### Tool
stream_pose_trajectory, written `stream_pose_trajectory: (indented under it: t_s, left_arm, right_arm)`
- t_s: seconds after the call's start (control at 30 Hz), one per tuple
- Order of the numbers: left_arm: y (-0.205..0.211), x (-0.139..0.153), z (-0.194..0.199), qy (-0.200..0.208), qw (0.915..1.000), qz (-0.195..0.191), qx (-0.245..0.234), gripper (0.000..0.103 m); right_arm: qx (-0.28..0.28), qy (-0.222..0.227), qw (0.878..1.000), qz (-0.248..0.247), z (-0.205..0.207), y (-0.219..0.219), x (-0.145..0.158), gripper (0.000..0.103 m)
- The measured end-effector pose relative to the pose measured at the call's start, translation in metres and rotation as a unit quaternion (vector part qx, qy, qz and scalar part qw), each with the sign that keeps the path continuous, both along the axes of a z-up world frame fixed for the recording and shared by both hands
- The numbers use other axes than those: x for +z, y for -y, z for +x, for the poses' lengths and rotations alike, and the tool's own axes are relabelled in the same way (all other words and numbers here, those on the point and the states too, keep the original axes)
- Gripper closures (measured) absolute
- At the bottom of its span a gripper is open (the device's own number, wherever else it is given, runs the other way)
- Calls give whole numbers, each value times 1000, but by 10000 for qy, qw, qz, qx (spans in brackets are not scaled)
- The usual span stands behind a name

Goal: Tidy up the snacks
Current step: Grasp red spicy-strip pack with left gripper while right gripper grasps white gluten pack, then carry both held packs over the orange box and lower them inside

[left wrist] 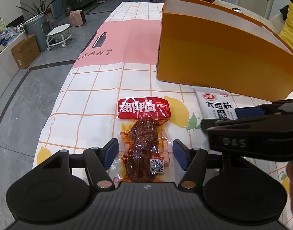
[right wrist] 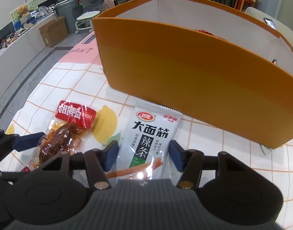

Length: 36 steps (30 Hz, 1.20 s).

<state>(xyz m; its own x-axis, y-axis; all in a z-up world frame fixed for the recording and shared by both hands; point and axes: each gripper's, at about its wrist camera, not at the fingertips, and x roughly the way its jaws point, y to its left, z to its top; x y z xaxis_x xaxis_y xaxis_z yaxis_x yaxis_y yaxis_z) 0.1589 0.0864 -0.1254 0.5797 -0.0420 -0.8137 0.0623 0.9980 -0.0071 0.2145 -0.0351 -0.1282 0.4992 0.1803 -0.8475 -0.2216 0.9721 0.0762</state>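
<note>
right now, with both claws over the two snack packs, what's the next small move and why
Probably close both claws. The left claw is open astride the clear red-labelled meat snack pack, and the right claw is open astride the white spicy-strip packet. Both packs lie flat on the tablecloth, outside the orange cardboard box.

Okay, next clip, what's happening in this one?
A person is working two handheld grippers over a table. The open left gripper straddles a clear packet with a red header. The open right gripper straddles a white spicy-strip packet. Both packets lie flat on the lemon-print tablecloth, outside the orange cardboard box.
</note>
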Motion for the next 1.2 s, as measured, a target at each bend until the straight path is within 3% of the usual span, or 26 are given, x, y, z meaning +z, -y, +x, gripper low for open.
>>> stream_pose_trajectory:
  t_s: [0.33,0.53,0.7,1.03,1.2]
  left_arm:
    - [3,4,-5,-117,9997,-102,214,34]
    - [6,18,-13,-300,9963,-687,412,34]
    - [15,41,-24,-265,9953,-851,384,34]
    - [39,98,-40,-110,9924,-1219,144,34]
    - [57,126,-29,95,9934,-1123,-193,34]
  right_arm:
    - [-203,-341,9983,435,-19,44,6,51]
    - [-230,-459,9974,510,-35,62,9,52]
    - [-268,-529,9959,689,-48,77,21,52]
    - [-309,-108,9950,944,-84,110,77,52]
    - [-266,252,9950,925,-91,127,108,52]
